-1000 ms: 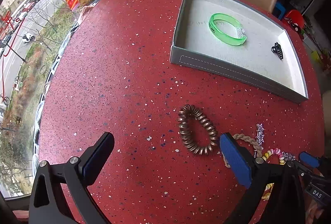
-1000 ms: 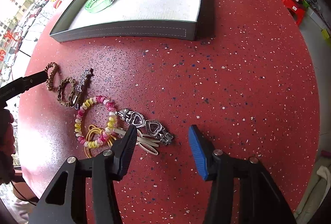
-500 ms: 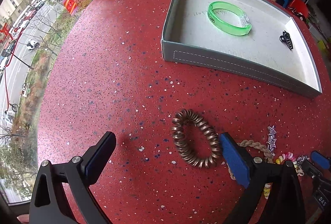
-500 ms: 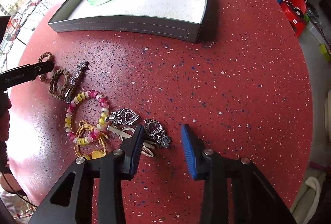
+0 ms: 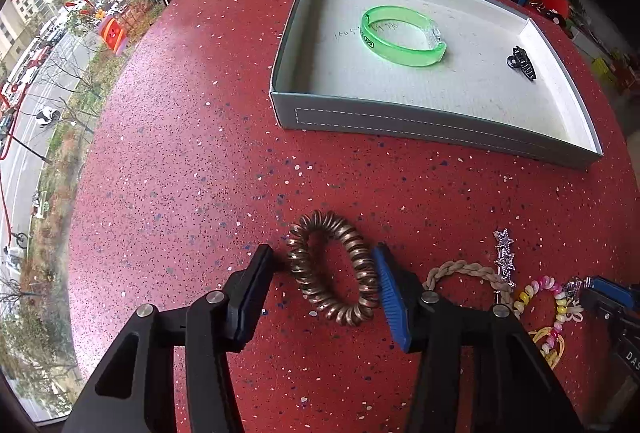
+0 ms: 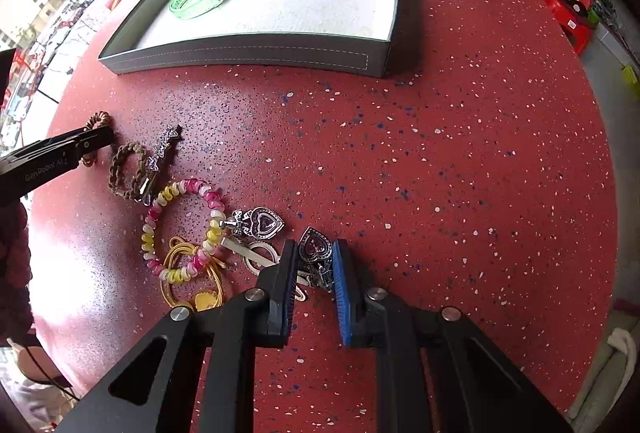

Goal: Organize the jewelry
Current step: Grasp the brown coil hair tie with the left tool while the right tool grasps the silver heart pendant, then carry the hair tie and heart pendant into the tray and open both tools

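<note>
Both pickups sit short of the tray (image 5: pixel 436 131): left gripper (image 5: pixel 324 273), jaws just closing, brackets the coil hair tie (image 5: pixel 334 269) with only the blue pad touching, so squeeze fully before lifting; right gripper (image 6: pixel 316 265) is clenched on the heart pendant (image 6: pixel 316 247), lift straight up.

Bare table (image 6: pixel 460 161) right; jewelry heap (image 6: pixel 188 233) left.

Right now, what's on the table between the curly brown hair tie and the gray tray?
Nothing. In the left wrist view, only bare red speckled table lies between the curly brown hair tie and the gray tray.
</note>
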The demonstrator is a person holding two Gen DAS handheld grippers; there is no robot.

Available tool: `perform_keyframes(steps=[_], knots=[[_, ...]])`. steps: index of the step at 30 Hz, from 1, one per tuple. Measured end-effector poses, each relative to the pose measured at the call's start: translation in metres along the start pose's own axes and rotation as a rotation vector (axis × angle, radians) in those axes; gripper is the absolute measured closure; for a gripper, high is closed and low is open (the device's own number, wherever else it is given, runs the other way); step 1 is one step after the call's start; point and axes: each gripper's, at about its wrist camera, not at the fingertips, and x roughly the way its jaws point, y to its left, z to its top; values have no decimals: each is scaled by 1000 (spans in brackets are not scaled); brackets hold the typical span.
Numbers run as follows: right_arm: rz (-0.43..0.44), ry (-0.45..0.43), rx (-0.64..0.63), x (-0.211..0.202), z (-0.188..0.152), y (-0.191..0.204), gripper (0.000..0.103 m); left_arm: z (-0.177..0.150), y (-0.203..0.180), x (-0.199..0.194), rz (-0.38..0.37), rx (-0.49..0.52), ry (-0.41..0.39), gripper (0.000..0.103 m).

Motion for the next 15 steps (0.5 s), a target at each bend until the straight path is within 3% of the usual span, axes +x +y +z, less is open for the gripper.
perform_keyframes(steps=[3, 15], knots=[[15, -12, 35, -4, 0, -6, 84, -1, -3, -2, -12, 16, -12, 57], [111, -61, 140, -31, 14, -35, 84, -2, 23, -22, -93, -43, -39, 62]])
